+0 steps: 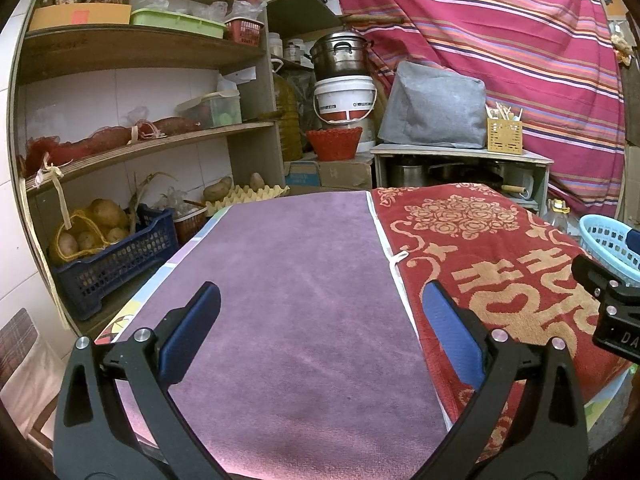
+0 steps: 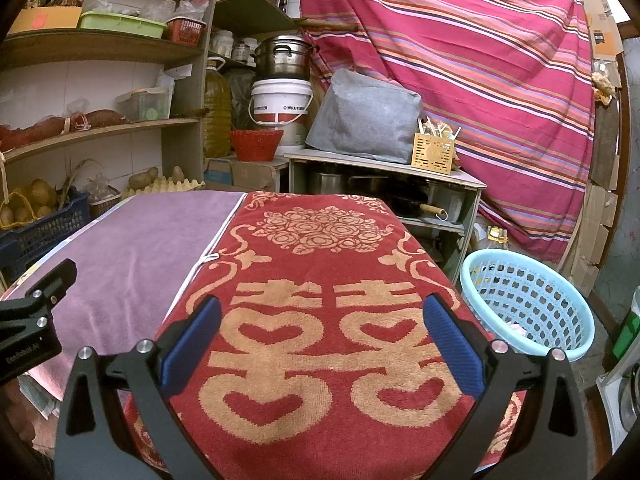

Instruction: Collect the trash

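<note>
My left gripper (image 1: 320, 300) is open and empty above a purple towel (image 1: 296, 280) on the table. My right gripper (image 2: 320, 312) is open and empty above a red towel with gold patterns (image 2: 320, 360). A light blue perforated basket (image 2: 528, 304) stands on the floor to the right of the table, with something pale pink inside; its rim also shows in the left wrist view (image 1: 608, 240). No loose trash shows on the towels. The right gripper's body shows at the right edge of the left wrist view (image 1: 612, 304); the left gripper's body shows at the left edge of the right wrist view (image 2: 32, 320).
Wooden shelves (image 1: 132, 144) at the left hold boxes, bags and a blue crate of potatoes (image 1: 112, 256). Behind the table stand a low cabinet (image 2: 384, 168) with a grey cover and cutlery holder, a white bucket (image 2: 280, 100) with a steel pot, and a striped cloth (image 2: 460, 60).
</note>
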A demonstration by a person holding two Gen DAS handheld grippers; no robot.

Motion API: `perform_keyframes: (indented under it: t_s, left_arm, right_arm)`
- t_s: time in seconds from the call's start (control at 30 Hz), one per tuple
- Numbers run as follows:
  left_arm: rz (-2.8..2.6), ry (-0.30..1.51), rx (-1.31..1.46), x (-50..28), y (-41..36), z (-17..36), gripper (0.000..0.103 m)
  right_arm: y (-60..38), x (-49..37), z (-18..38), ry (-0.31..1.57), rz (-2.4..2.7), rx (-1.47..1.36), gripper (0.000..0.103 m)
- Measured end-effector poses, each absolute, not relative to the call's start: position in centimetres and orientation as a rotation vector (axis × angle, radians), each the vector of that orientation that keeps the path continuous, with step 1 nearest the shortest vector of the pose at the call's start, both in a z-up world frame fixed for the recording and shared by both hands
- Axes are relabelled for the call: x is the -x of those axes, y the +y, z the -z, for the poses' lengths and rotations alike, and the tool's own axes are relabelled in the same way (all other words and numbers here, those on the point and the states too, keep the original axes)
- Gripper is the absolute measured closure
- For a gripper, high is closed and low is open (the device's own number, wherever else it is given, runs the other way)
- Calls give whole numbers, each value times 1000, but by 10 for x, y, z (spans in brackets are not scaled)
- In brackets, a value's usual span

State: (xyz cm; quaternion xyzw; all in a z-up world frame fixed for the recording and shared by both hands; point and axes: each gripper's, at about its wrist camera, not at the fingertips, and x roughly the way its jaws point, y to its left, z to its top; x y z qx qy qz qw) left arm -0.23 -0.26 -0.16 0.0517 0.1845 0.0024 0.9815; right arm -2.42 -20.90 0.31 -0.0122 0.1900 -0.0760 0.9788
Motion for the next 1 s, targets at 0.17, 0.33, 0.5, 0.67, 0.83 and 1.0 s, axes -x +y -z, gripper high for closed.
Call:
perform_keyframes:
  t_s: [0.17, 0.33, 0.5, 0.67, 0.83, 1.0]
  left_arm:
    - [-7, 371, -103, 3, -3, 2, 5]
    - [-7, 371, -101, 2, -3, 1, 5]
    - [-8, 369, -104, 3, -3, 0, 5]
    - [-9, 367, -106, 3, -3, 0, 5]
    - [-8, 368, -102, 4, -3, 0, 5]
    - [4, 373, -94, 3, 0, -3, 5]
  right_arm:
    - [-209, 24, -3, 384, 151, 24, 5]
    - [-209, 24, -3, 383, 151, 22, 5]
    - [-209, 24, -3, 384, 151, 23, 5]
    - [-209, 24, -3, 384, 152, 23, 5]
    - [-209, 24, -3, 384, 152, 23, 5]
    - [-209, 24, -3, 384, 151, 22, 5]
